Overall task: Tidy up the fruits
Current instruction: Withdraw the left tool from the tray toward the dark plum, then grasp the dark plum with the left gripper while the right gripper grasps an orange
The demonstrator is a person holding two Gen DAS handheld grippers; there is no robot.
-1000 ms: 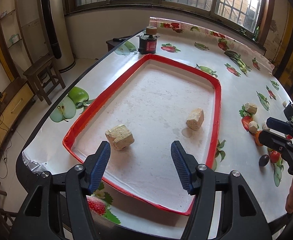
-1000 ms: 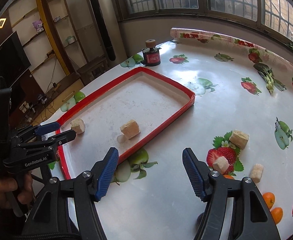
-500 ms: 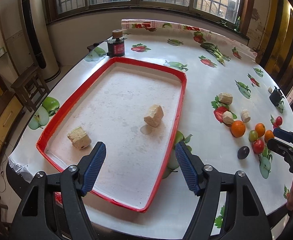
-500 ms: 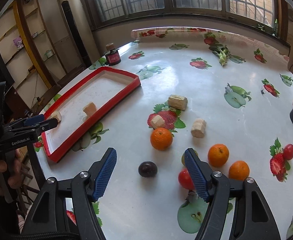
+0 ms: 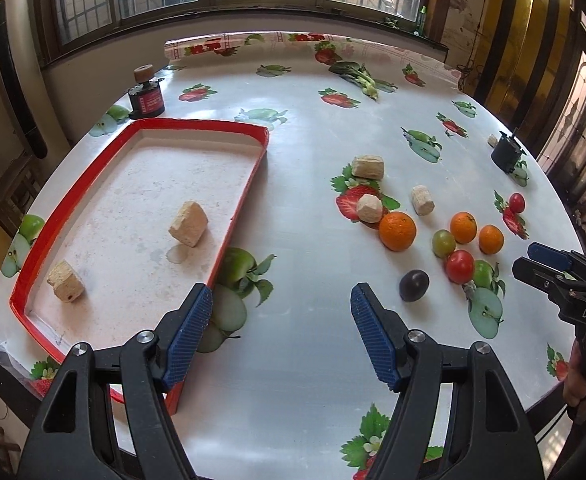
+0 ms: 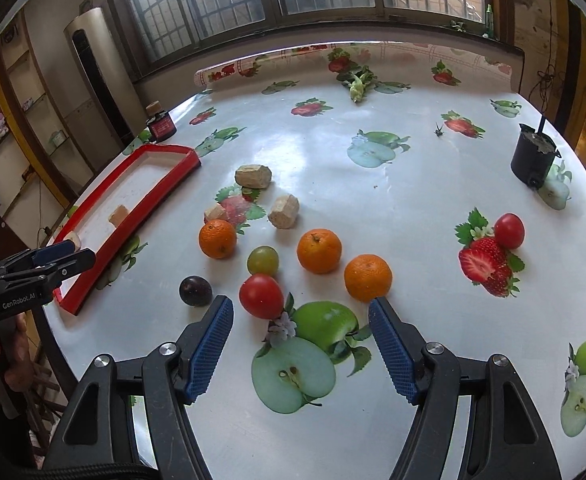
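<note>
Both grippers stand wide with nothing between their blue pads. Your left gripper [image 5: 281,332] hangs over bare tablecloth just beside the near right corner of the red tray [image 5: 245,196]; its left fingertip overlaps the tray's rim in the left wrist view. Your right gripper [image 6: 301,344] hangs over a printed green apple on the cloth, with the red tomato [image 6: 261,295] just beyond the gap between its fingertips.

Fruits, right wrist view: three oranges, one at the left [image 6: 217,238], one in the middle [image 6: 319,250] and one nearest your right fingertip [image 6: 368,277]; a green grape [image 6: 262,260] between the left and middle oranges; a dark plum [image 6: 195,290] left of the tomato; a second, smaller red tomato [image 6: 509,231] well apart to the right, beside a printed strawberry. All lie on the table [image 6: 373,184], outside the tray.

Tan blocks: two lie inside the tray, one near its middle [image 5: 188,224] and one at its near left corner [image 5: 65,287]. Three more lie on the cloth beyond the fruits [image 5: 368,166] [image 5: 369,208] [image 5: 422,199]; the second of these touches the left orange or sits just beside it.

Other items: a small dark jar with a red label [image 5: 146,96] stands past the tray's far end; a black pot [image 6: 532,156] stands at the table's right edge. A hand [image 6: 9,356] grips the left tool's handle.
</note>
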